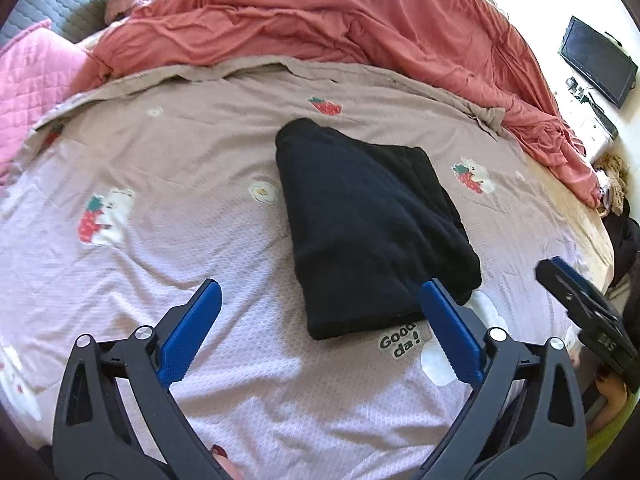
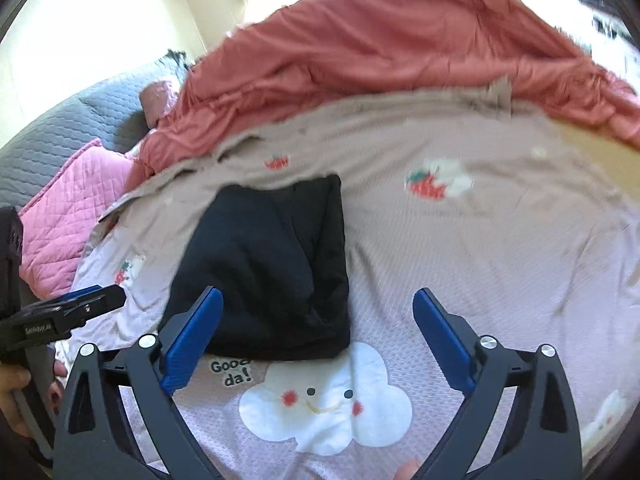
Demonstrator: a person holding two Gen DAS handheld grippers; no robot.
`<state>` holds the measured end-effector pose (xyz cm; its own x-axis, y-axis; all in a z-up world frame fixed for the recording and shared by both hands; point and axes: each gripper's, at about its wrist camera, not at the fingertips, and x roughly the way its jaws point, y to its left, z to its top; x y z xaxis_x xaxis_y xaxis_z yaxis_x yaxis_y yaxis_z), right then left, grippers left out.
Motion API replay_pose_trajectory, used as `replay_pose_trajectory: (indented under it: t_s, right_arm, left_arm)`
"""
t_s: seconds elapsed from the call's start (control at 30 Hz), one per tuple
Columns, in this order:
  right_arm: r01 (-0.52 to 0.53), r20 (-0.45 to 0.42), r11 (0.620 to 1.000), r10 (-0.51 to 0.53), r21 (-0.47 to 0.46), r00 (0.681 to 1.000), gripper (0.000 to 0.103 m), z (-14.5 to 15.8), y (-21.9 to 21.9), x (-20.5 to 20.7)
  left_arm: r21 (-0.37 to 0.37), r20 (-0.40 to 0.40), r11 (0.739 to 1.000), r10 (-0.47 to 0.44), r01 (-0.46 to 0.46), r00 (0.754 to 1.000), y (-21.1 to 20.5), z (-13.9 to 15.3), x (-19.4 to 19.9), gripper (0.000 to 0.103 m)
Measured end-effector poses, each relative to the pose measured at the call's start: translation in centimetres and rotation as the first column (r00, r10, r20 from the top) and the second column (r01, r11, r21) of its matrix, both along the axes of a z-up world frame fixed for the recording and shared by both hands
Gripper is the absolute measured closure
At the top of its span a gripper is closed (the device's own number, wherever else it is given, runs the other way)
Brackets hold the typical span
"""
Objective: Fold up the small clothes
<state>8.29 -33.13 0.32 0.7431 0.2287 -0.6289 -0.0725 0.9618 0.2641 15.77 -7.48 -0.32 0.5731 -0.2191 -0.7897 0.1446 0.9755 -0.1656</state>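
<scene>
Sitting folded on the bed is the black garment [image 1: 372,224], a thick, roughly rectangular bundle lying flat on the lilac bedsheet [image 1: 160,248], the one with the strawberry-and-bear prints. Its near edge sits right above the "Good da!" lettering [image 1: 400,342] and touches the top of the white cloud print [image 2: 324,404] with the smiley face.

The left gripper [image 1: 322,294] has its blue jaws spread wide with nothing between them except sheet and the near corner of the garment showing behind the right finger. It hovers above the fabric, not pressing on it as far as I can see. The right gripper [image 2: 318,300] is just as wide open and empty, hanging over the cloud print, with its left finger overlapping the garment's lower left corner in the picture. Whether that finger actually touches the cloth, can't tell, the right wrist view is a bit motion-blurred.

Each gripper shows up at the edge of the other's view, and a hand [image 2: 16,396] with dark nail polish is wrapped around the left gripper's handle.

Behind the garment there's a rumpled coral duvet [image 1: 340,28] piled along the far side, a pink quilted pillow [image 1: 28,88] off to the left, and a grey quilted headboard [image 2: 60,140] beyond that. A dark monitor [image 1: 596,62] stands far right in the left wrist view.
</scene>
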Motion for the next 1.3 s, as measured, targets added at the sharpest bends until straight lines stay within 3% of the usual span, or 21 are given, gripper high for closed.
replay_pose_trajectory:
  t_s: [0.2, 0.5, 0.93, 1.3]
  right_arm:
    - [-0.004, 0.059, 0.998, 0.008, -0.069, 0.998, 0.005, 2.3, 1.8, -3.5]
    - [-0.014, -0.049, 0.989, 0.007, -0.15, 0.999, 0.005, 2.3, 3.8, -7.1]
    - [0.0, -0.118, 0.982, -0.023, -0.191, 0.993, 0.005, 0.4, 4.3, -7.9]
    - [-0.002, -0.122, 0.98, -0.023, -0.201, 0.992, 0.005, 0.4, 4.5, -7.9]
  left_arm:
    - [0.007, 0.051, 1.0, 0.01, -0.011, 0.999, 1.2, 1.9, -2.5, 0.01]
    - [-0.03, 0.025, 0.999, 0.018, -0.017, 1.0, 2.5, 1.5, -6.5, 0.01]
    - [-0.048, -0.051, 0.998, 0.026, -0.029, 0.998, 2.2, -1.6, -10.0, 0.01]
    - [-0.031, -0.039, 0.998, 0.055, -0.056, 0.998, 2.5, -1.1, -10.1, 0.01]
